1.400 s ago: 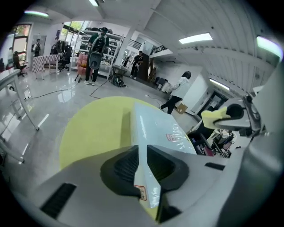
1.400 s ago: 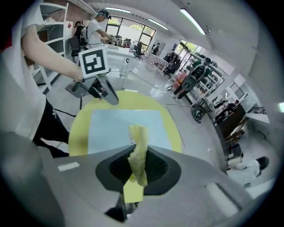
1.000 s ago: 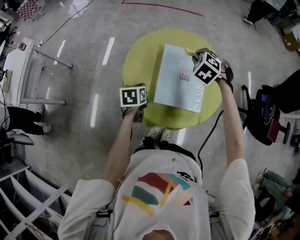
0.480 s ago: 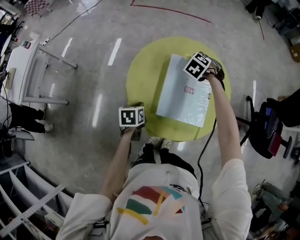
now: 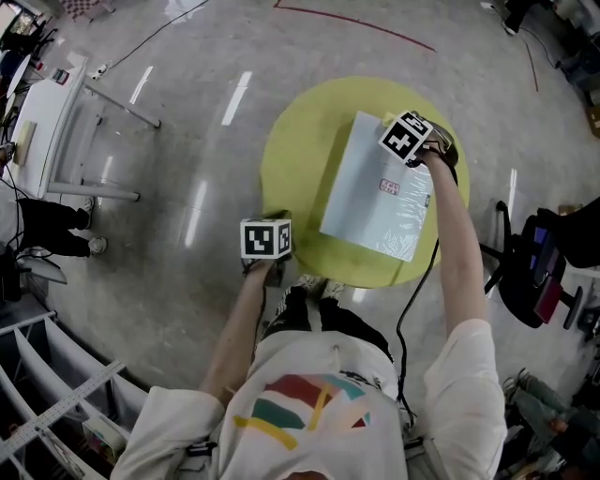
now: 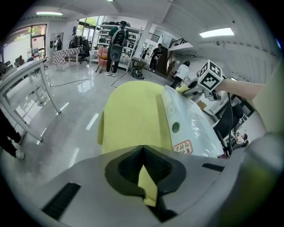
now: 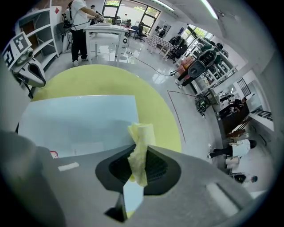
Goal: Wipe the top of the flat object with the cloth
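Right gripper (image 7: 141, 151) clamps crumpled pale-yellow cloth (image 7: 142, 133) at edge of glossy pale-blue flat object (image 7: 80, 119); left gripper (image 6: 143, 148) closed.

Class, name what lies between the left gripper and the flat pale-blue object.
Only bare yellow table top lies between the left gripper and the flat object; the head view and the left gripper view both show that.

A glossy grey floor (image 5: 169, 141) mirrors ceiling lights (image 6: 216, 32). A white table (image 5: 39, 120) stands left, an office chair (image 5: 536, 272) right, shelving (image 5: 37, 377) nearby, windows (image 7: 131, 9) beyond. A red line (image 5: 356, 21) crosses the floor.
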Motion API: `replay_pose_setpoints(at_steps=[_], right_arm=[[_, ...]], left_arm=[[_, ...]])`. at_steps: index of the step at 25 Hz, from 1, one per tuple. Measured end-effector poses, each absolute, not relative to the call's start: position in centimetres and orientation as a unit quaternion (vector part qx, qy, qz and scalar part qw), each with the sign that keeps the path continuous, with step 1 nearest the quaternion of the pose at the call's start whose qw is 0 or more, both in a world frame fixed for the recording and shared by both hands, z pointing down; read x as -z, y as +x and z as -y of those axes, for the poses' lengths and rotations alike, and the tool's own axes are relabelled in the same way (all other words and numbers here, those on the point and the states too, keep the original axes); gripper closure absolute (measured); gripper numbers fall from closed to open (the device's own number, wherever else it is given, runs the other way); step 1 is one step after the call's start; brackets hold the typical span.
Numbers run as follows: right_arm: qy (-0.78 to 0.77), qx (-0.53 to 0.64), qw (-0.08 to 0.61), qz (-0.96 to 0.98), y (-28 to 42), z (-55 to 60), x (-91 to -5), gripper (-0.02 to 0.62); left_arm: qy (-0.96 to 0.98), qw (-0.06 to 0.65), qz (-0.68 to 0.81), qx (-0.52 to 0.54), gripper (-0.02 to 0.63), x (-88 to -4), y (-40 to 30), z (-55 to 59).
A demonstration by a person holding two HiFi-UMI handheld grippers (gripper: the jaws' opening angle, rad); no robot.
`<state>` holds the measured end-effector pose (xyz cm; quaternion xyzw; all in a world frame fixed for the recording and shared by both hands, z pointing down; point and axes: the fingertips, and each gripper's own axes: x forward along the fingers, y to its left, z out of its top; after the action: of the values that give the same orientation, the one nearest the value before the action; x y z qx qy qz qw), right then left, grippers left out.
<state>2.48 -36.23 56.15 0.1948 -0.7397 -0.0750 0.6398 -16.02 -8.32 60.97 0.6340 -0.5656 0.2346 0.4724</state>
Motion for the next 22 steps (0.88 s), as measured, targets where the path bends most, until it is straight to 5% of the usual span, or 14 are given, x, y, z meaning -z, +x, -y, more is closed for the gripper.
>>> replay_pose_setpoints(at_steps=[22], right_arm=[[0.153,0.032,0.637,0.755,3.2,26.6,-56.3,0.568]], left_arm=[[0.667,0.460,0.543,-0.219,0.592,-59.5,-13.1,8.8]])
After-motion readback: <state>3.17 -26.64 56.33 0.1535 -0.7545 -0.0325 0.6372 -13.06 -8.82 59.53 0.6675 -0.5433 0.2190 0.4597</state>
